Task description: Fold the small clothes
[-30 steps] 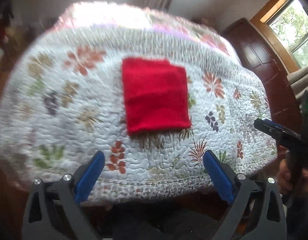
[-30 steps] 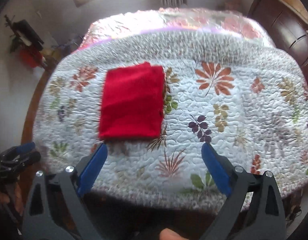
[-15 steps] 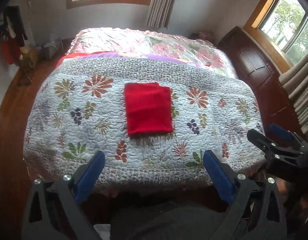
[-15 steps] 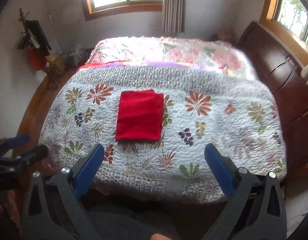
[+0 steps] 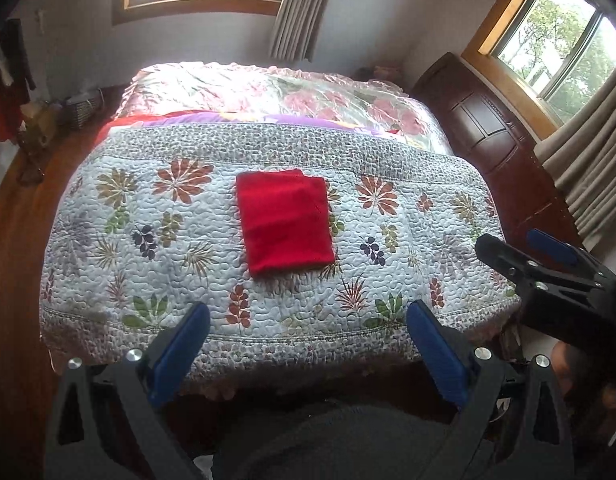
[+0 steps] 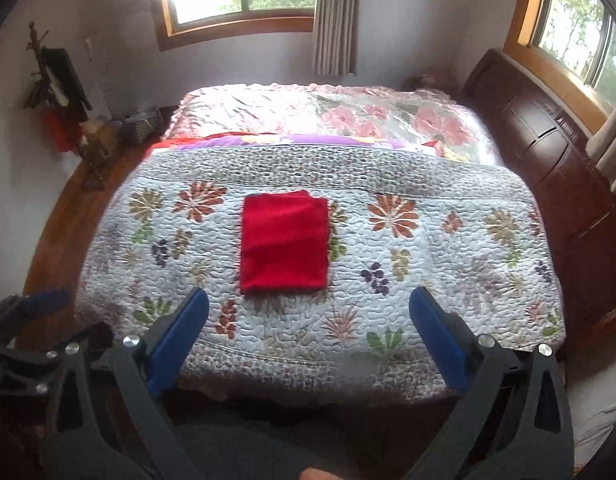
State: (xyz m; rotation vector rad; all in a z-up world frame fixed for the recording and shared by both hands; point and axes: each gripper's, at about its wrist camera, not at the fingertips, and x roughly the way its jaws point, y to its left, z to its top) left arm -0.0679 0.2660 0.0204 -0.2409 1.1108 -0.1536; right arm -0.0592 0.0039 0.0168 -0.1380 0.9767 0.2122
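A red cloth (image 5: 285,222) (image 6: 285,242) lies folded into a neat rectangle on the flowered quilt (image 5: 156,240) (image 6: 428,248) of a bed. My left gripper (image 5: 308,314) is open and held back from the bed's near edge, with nothing between its blue pads. My right gripper (image 6: 308,300) is open too, also pulled back and holding nothing. In the left wrist view the right gripper (image 5: 524,248) shows at the right edge. In the right wrist view the left gripper (image 6: 40,320) shows at the lower left.
A pink flowered cover (image 6: 328,112) lies over the far half of the bed. A dark wooden headboard (image 6: 556,152) runs along the right side. Wooden floor (image 5: 12,216) lies to the left, with clutter (image 6: 64,92) by the wall. Windows with curtains (image 6: 334,16) are behind.
Both grippers have drawn back and up from the bed, so the red cloth looks smaller and more of the room shows. The cloth has not moved.
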